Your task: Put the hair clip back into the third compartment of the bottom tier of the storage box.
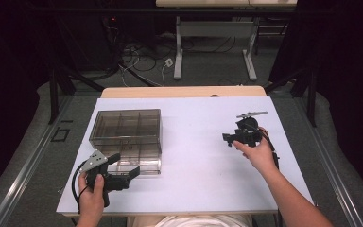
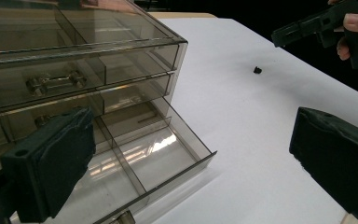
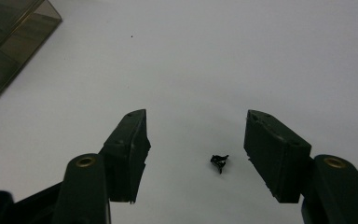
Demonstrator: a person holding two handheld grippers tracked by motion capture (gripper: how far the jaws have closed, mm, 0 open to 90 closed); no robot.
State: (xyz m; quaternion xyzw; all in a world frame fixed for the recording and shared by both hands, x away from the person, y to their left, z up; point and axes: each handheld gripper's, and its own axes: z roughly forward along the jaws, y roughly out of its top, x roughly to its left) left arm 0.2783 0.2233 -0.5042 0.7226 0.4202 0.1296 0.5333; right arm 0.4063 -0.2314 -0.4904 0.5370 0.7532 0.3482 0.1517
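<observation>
A white table (image 1: 194, 156) stood in a dark room. The transparent drawer box (image 1: 127, 130) sat near its left edge, bottom drawer (image 2: 154, 158) pulled out. The left gripper (image 1: 125, 176) waited beside it, jaws apart. The right gripper (image 3: 196, 149) straddled a small black part (image 3: 219, 161) toward the right edge, jaws apart, not touching it.

Left gripper (image 1: 126, 176): black pistol-shaped body, 2 black block jaws with matte foam-like pads, grey 3-cornered plate on top, black cable looping from rear. Right gripper (image 3: 196, 149): same black build, grey plate above, black cable along underside; 2 rectangular jaws with small recessed screw holes near tips, brass-coloured rivets at jaw pivots. Person: bare forearms, light-coloured garment behind grippers.
</observation>
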